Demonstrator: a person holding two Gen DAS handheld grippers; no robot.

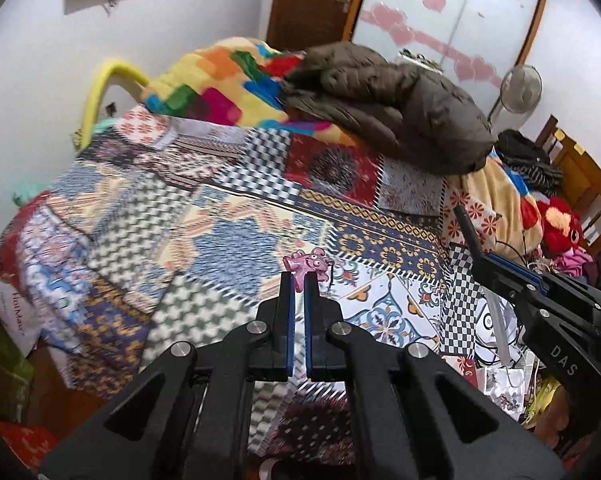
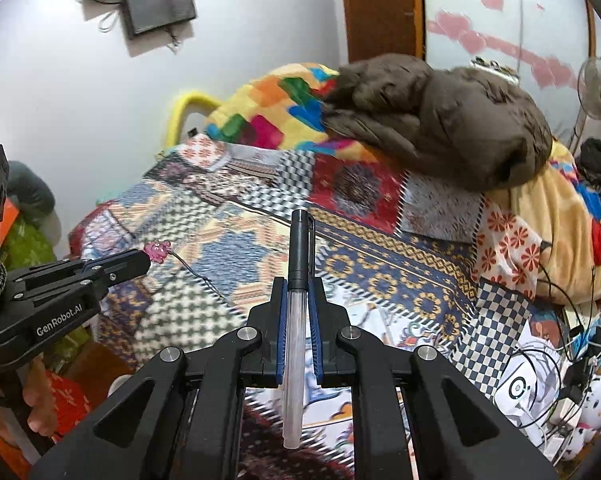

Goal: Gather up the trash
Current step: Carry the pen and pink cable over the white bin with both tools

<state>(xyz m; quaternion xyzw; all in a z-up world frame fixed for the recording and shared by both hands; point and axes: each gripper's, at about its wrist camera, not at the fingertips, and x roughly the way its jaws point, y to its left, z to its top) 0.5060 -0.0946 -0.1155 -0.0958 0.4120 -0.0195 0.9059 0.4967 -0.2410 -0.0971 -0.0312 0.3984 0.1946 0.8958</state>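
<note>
Pink rubbery charm (image 1: 309,265), a small cartoon figure with a thin dark cord trailing, is pinched at the tips of the left gripper (image 1: 299,280); jaws narrow, clamped on its lower edge only. In the right wrist view it sits at 9 o'clock, held above the patchwork bedspread (image 2: 236,248).

Right gripper (image 2: 299,284) is closed on a pen (image 2: 300,280): black cap forward toward 12 o'clock, clear barrel running back between the jaws toward 6 o'clock. The pen lies along the fingers, not across them.

No bin or bag identifiable in either view. Clutter of papers and cables at 4 o'clock; brown jacket (image 1: 392,100) and bright blanket (image 1: 220,80) piled at 1 o'clock on the bed.

Risks, judged from here:
- Charm grip is shallow; a quick swing could flick it free, and the cord could snag on fabric.
- Pen is smooth and aligned with the jaws, so tilting the gripper downward may let it slide out lengthwise.
- Both grippers are full, so opening a container would be awkward.
</note>
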